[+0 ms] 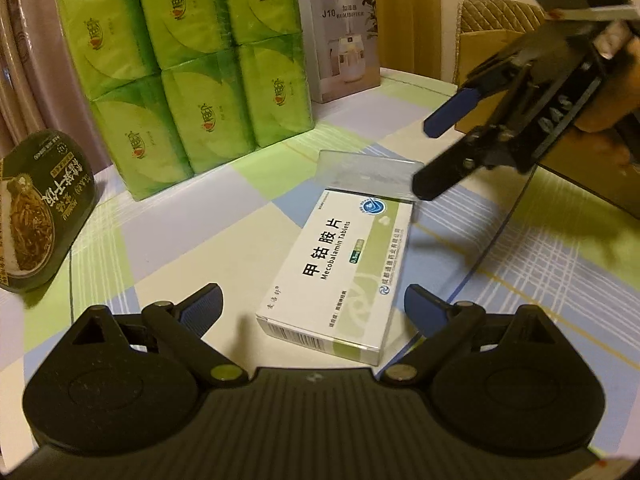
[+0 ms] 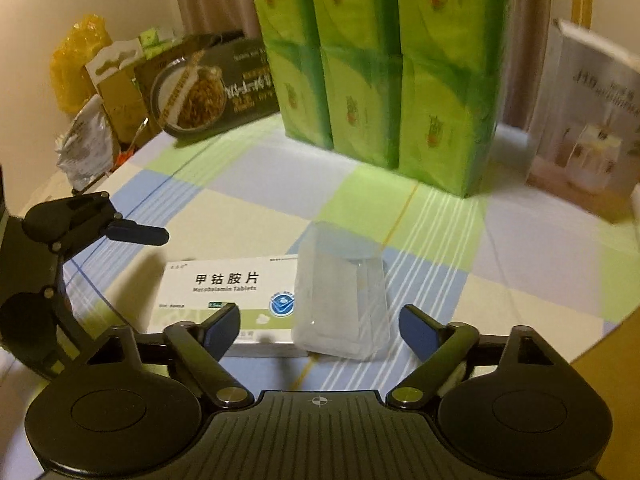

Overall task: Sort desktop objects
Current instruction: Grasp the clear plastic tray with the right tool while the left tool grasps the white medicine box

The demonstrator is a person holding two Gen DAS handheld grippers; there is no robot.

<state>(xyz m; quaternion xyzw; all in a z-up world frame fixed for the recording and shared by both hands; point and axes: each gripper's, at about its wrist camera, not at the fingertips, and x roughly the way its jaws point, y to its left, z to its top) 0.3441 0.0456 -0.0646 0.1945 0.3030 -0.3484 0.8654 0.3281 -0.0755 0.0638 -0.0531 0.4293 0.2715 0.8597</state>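
We note right tongs [image 2: 318, 330] spread, astride clear case [image 2: 342, 300] | long axis runs away from them | left tongs [image 1: 314, 308] spread, nearer medicine box [image 1: 340, 268]

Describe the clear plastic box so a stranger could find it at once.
Start at the tall block of green tissue packs on the checked tablecloth. In front of it lies a white tablet box. The clear box sits at that box's logo end, touching it: the only see-through, unprinted thing there.
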